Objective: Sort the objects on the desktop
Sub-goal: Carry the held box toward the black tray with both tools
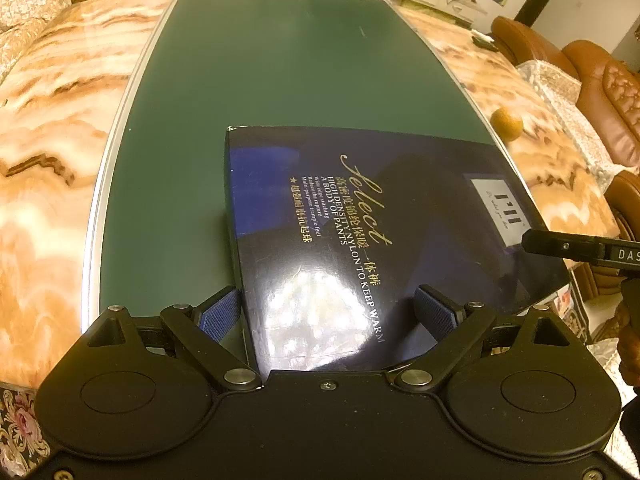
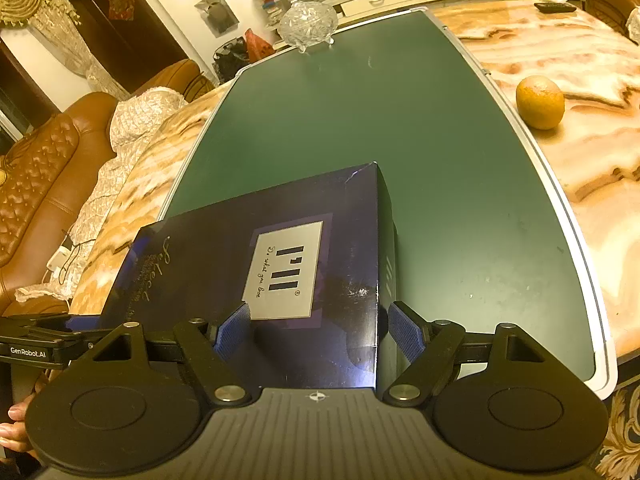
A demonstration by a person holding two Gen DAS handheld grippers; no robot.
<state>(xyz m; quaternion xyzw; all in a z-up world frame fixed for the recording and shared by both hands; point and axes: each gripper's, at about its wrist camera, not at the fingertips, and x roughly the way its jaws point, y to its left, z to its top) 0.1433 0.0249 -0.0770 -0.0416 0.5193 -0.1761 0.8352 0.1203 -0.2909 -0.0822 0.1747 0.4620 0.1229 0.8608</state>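
Note:
A flat dark blue box (image 1: 360,216) with gold lettering lies on the green mat (image 1: 260,72); it also shows in the right wrist view (image 2: 280,264). My left gripper (image 1: 328,312) is open, its blue pads (image 1: 222,314) astride the box's near left corner. My right gripper (image 2: 316,328) is open, its pads (image 2: 404,330) astride the box's near right corner, over its top and side. An orange (image 2: 540,102) sits on the marble table to the right of the mat, also in the left wrist view (image 1: 506,122).
A cut-glass bowl (image 2: 308,24) stands at the mat's far end. The marble table (image 1: 48,120) surrounds the mat. A remote (image 2: 556,7) lies far right. Brown leather sofas (image 2: 36,168) flank the table.

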